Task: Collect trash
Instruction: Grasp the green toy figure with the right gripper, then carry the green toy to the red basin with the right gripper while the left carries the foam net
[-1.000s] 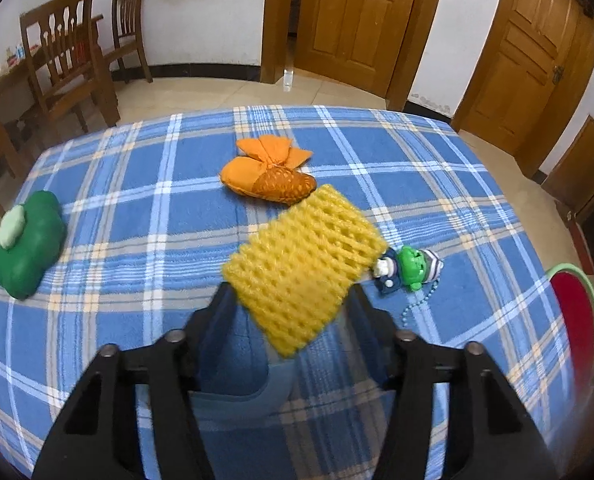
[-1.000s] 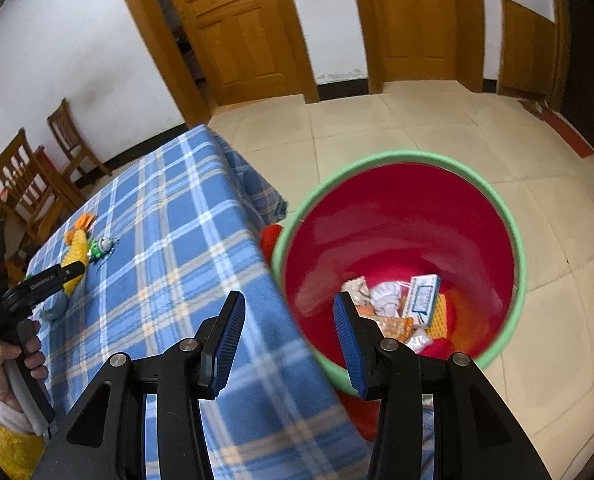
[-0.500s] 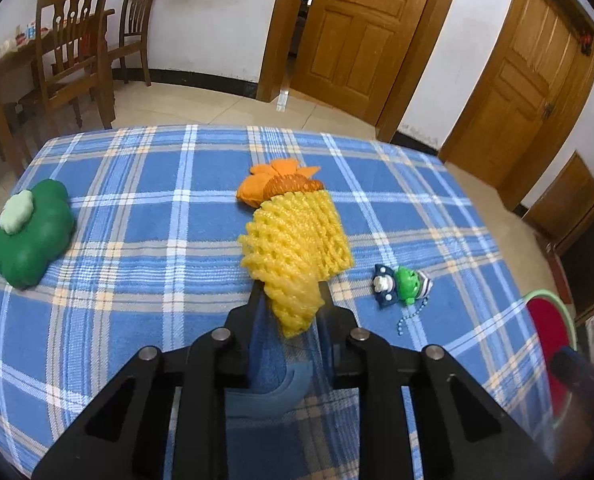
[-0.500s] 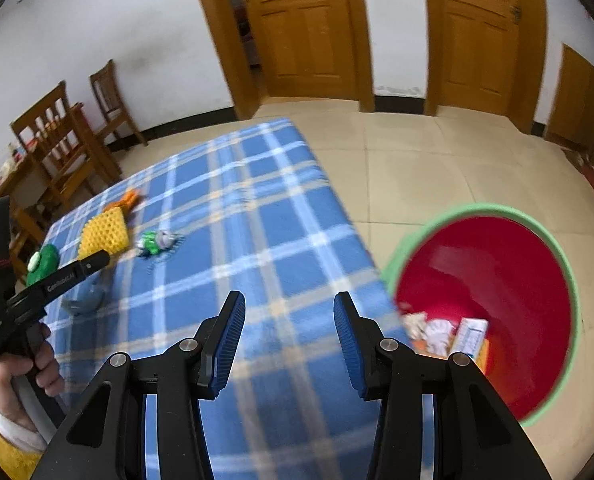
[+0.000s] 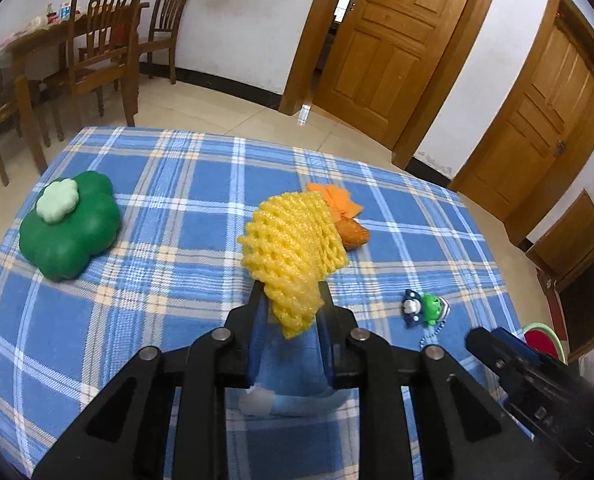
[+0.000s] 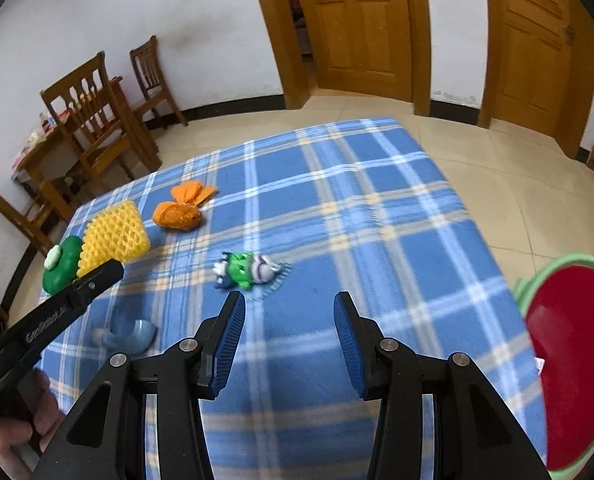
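Note:
My left gripper [image 5: 291,294] is shut on a yellow foam fruit net [image 5: 293,248], held a little above the blue checked tablecloth [image 5: 177,184]. Behind the net lies an orange foam net wrapper [image 5: 347,220]. A small green toy keychain [image 5: 427,308] lies to the right. In the right wrist view my right gripper [image 6: 289,332] hangs open and holds nothing, just short of the green toy [image 6: 245,268]. That view also shows the left gripper [image 6: 105,276] from the side with the yellow net [image 6: 113,236]. The red bin [image 6: 569,360] with a green rim stands on the floor past the table's right edge.
A green clover-shaped thing [image 5: 71,226] sits at the table's left side. A pale blue curved piece [image 6: 129,334] lies under the left gripper. Wooden chairs [image 5: 101,36] and another table stand at the back left, with wooden doors [image 5: 381,40] behind. A hand [image 6: 17,432] holds the left gripper.
My left gripper closed on the yellow net and lifted it off the cloth. My right gripper swung from above the red bin back over the table, toward the green toy.

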The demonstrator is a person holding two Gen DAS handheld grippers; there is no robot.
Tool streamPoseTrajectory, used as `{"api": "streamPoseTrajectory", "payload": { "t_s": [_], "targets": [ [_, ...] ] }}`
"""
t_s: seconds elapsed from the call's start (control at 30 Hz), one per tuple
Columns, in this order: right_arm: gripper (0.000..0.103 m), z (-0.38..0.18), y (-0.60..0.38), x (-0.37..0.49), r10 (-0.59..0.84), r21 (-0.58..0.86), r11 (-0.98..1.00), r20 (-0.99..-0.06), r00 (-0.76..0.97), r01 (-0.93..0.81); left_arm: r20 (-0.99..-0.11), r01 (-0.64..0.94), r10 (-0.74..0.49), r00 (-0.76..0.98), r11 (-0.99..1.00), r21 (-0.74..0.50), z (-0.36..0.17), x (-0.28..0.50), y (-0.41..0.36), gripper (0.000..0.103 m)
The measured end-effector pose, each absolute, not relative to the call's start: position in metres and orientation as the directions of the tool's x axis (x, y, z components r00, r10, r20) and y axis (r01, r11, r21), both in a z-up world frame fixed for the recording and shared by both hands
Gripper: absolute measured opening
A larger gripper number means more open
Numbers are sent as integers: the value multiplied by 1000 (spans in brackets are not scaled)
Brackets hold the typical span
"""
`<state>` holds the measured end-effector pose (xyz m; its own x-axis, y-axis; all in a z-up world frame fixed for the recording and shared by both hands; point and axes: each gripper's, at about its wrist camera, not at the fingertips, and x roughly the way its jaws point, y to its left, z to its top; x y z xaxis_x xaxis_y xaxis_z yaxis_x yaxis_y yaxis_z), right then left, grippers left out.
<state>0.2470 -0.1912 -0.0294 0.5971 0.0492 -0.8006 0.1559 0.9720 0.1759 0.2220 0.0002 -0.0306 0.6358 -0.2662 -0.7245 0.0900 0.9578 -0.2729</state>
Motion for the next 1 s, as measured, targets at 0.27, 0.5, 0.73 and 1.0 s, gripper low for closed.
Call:
{"api": "streamPoseTrajectory", "payload": {
  "t_s": [0.27, 0.5, 0.73, 1.0],
  "targets": [
    [60, -35, -175, 269, 46, 151, 980, -799, 599, 126, -730, 66, -259, 632, 957, -282, -34, 224, 7, 23],
    [61, -49, -166, 282, 28, 115, 987, -816, 578, 114, -735, 47, -244, 632, 959, -278, -37, 225, 10, 23],
    [60, -52, -161, 283, -12, 60, 993, -803, 596, 100, -737, 55, -250, 629, 959, -278, -37, 226, 7, 23],
    [50, -51, -167, 278, 3, 86, 990, -806, 592, 113, -736, 61, -252, 628, 959, -277, -38, 226, 5, 23]
  ]
}}
